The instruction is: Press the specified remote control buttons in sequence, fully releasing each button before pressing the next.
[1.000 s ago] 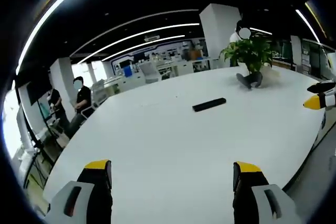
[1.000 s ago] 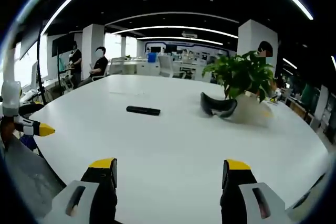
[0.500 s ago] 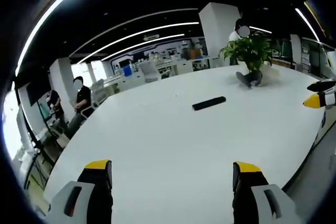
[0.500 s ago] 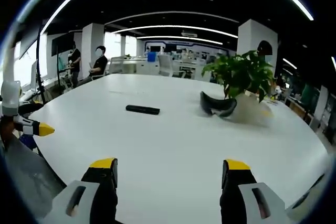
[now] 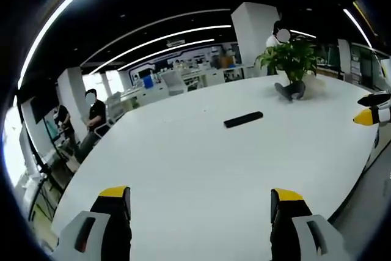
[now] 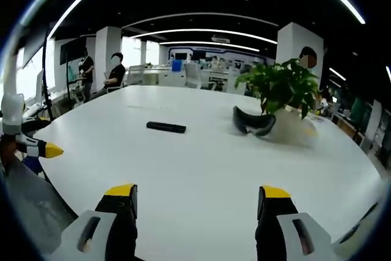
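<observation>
A slim black remote control (image 5: pixel 243 120) lies flat on the big white table (image 5: pixel 183 169), well beyond both grippers; in the right gripper view the remote (image 6: pixel 166 128) sits left of centre. My left gripper (image 5: pixel 200 203) is open over the table's near edge, nothing between its yellow-tipped jaws. My right gripper (image 6: pixel 195 200) is open too, held over the near part of the table (image 6: pixel 201 163). The left gripper's yellow tip (image 6: pixel 50 150) pokes in at the left of the right gripper view; the right gripper's tip (image 5: pixel 366 117) shows at the right of the left gripper view.
A potted green plant (image 6: pixel 282 93) stands on the table with a dark curved headset-like thing (image 6: pixel 252 123) at its base; both also appear in the left gripper view, plant (image 5: pixel 293 59). People (image 5: pixel 95 117) sit beyond the table's far left side. Office desks and pillars fill the background.
</observation>
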`<state>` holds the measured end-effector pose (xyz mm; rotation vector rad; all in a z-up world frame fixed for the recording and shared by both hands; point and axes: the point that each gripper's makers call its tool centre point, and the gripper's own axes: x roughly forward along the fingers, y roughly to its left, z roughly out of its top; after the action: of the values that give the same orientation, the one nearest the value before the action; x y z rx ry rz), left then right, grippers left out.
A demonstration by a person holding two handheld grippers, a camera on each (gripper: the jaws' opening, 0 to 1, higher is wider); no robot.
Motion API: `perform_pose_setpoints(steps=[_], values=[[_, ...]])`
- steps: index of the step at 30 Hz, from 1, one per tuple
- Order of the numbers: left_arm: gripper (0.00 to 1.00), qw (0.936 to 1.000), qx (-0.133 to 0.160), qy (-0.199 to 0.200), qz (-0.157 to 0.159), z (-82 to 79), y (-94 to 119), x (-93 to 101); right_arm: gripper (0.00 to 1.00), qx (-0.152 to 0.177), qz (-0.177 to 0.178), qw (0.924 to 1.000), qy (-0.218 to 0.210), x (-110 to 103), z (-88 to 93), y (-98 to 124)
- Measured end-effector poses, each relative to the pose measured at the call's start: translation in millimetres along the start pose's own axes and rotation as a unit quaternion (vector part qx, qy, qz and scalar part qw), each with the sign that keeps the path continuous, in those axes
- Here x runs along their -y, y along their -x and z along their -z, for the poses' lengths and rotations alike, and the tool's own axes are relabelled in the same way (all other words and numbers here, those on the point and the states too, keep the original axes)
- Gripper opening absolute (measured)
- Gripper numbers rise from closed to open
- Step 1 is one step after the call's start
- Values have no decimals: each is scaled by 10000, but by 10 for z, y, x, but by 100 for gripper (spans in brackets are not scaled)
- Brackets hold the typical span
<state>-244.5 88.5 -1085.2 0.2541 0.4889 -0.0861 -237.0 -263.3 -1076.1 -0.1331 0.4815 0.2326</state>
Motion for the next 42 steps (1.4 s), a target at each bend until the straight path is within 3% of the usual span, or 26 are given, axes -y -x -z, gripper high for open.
perform_pose_setpoints(steps=[19, 28, 42], values=[[98, 9999, -105, -88, 63, 31, -21, 32, 79, 8, -42, 10000, 20, -14, -2, -4], [98, 10000, 9, -13, 26, -15, -6, -2, 78, -6, -36, 10000, 30, -13, 4, -3], [97, 9996, 34, -258, 67, -55, -37, -50, 78, 43, -7, 10000, 49, -3, -11, 13]])
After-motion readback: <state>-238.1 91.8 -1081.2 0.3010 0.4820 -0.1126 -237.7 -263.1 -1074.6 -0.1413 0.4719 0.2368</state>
